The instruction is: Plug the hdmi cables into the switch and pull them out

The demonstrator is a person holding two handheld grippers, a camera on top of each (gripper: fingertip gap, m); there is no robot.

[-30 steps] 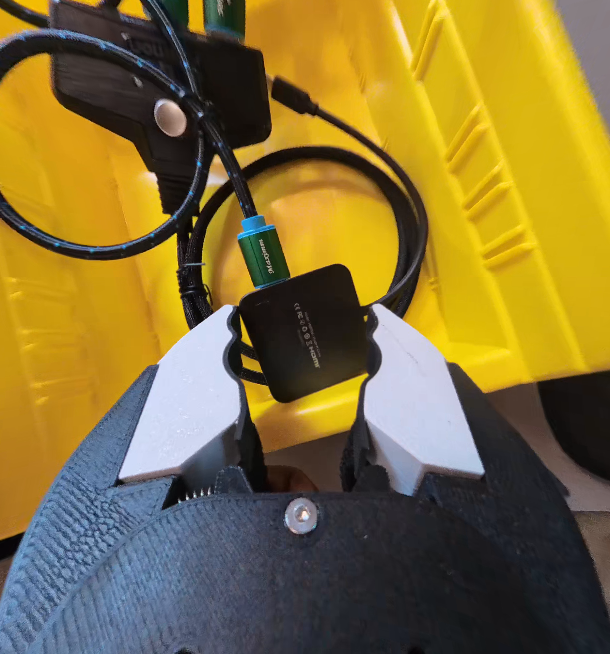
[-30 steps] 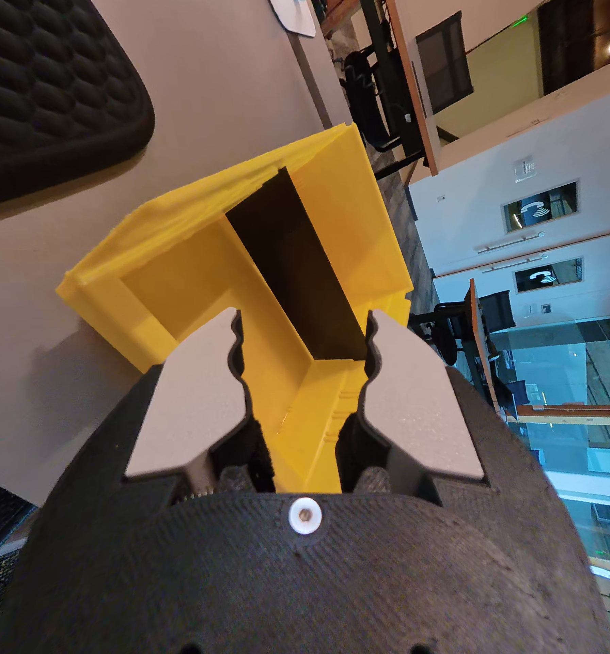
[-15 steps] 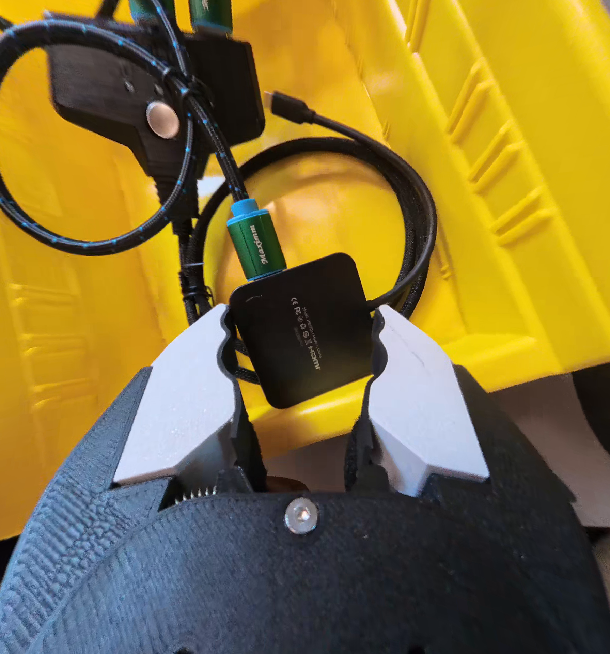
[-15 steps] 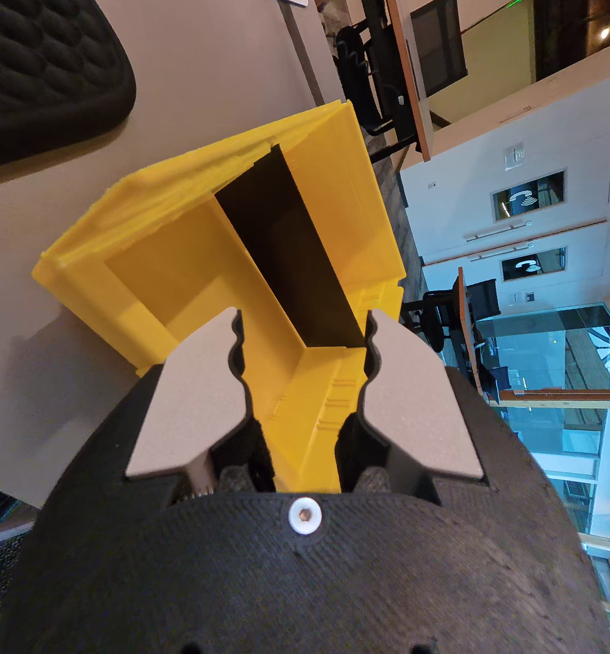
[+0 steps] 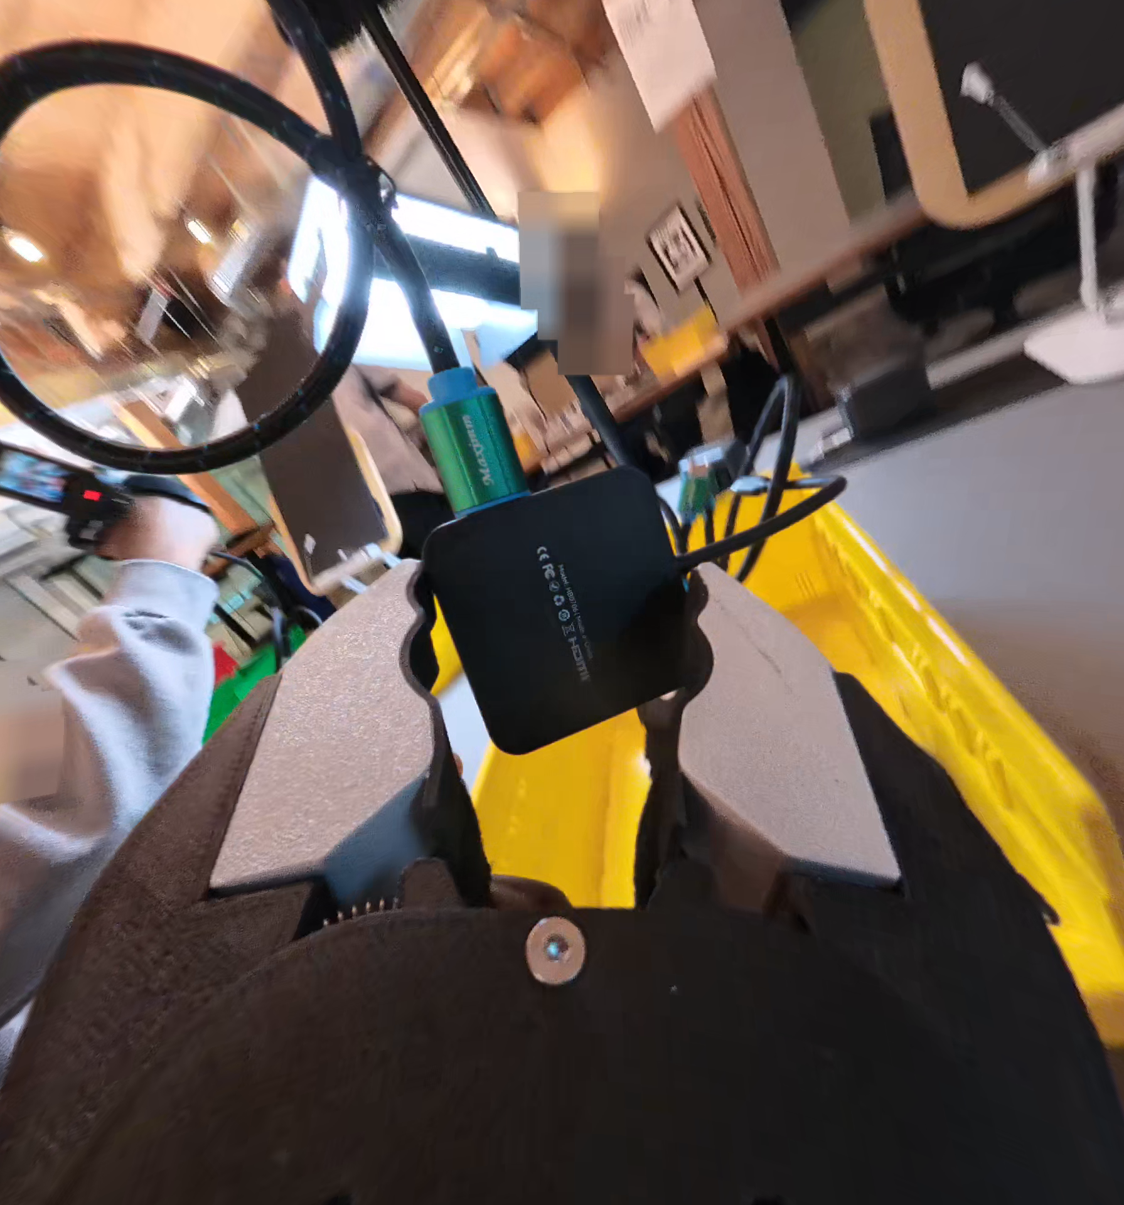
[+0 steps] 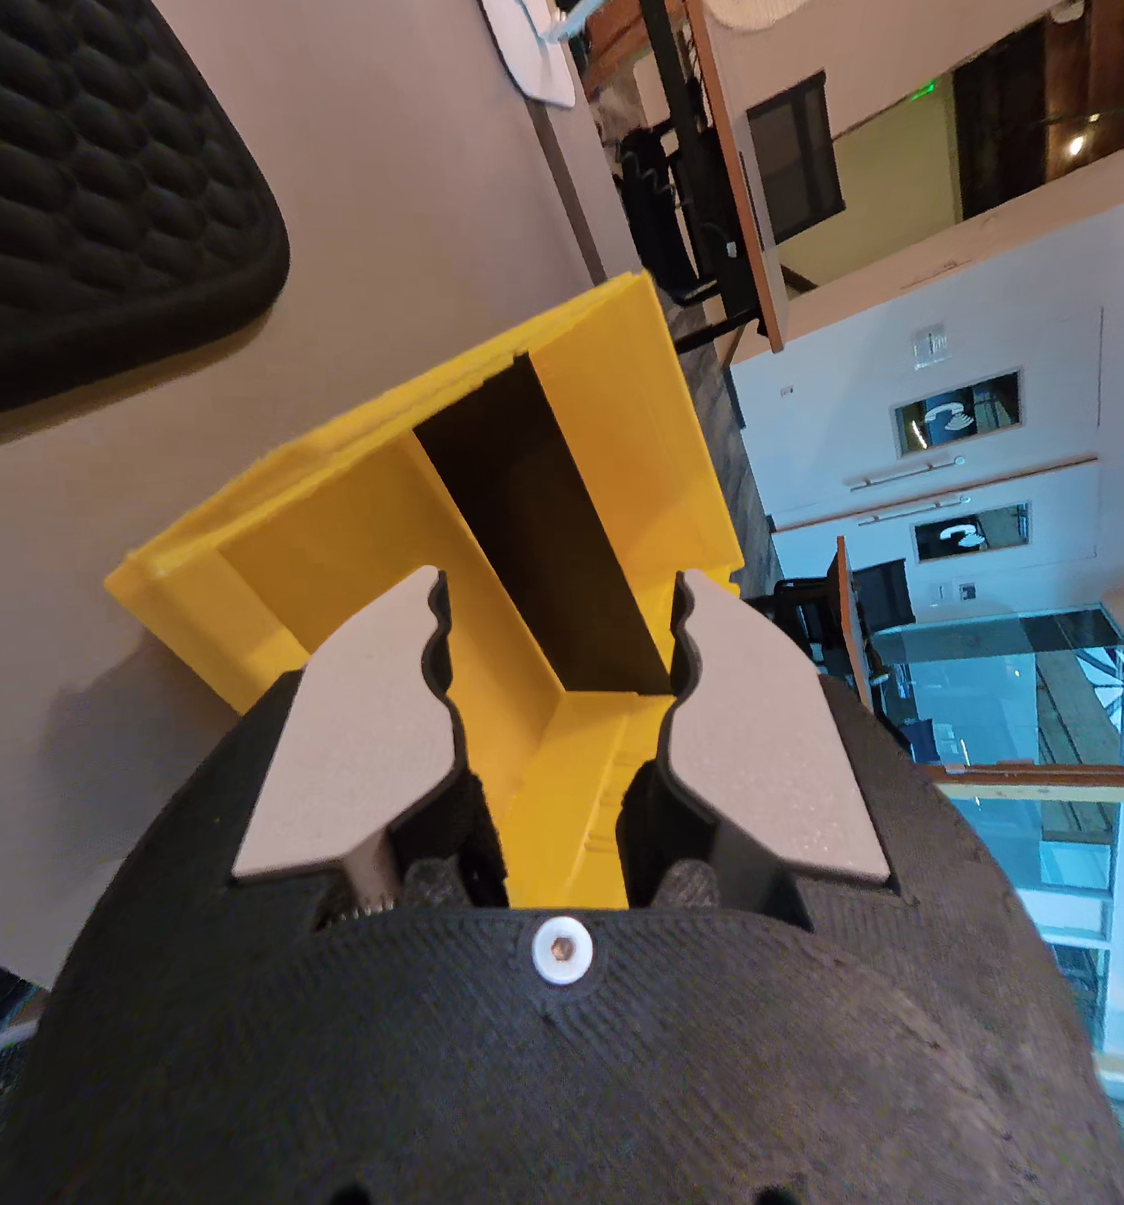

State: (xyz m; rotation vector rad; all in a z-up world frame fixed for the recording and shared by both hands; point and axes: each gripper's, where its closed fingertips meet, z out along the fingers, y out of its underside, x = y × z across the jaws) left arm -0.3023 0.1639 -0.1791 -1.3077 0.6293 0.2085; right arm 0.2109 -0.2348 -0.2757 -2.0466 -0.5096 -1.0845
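left tongs [image 5: 559,642] clamped on the black hdmi switch [image 5: 556,609], one grey finger [image 5: 350,704] pressed to each side edge. switch held up in the air, tilted, printed face toward the camera, above the open yellow bin [image 5: 924,717]. green-and-blue hdmi plug [image 5: 471,450] seated in the upper left edge of the switch, braided black cable [image 5: 155,456] running up from it and curling into a wide loop at upper left. thin black lead [image 5: 761,521] coming off the right edge of the switch, trailing toward the bin's far end, with more cables and a second green plug [image 5: 699,486] there, too blurred to sort out. grey sleeve [image 5: 129,684] of a person at far left, hand around a dark device; background smeared with motion.

over on the right wrist view: right tongs [image 6: 559,642] spread apart, nothing between the fingers [image 6: 363,717]. hovering over a yellow bin [image 6: 350,521] with a black divider [image 6: 533,521] standing upright down its middle, both compartments bare in the visible part. bin resting on the grey counter [image 6: 383,195], a black textured mat [image 6: 89,195] well apart at upper left. whether this is the same bin as in the left view, cannot tell.
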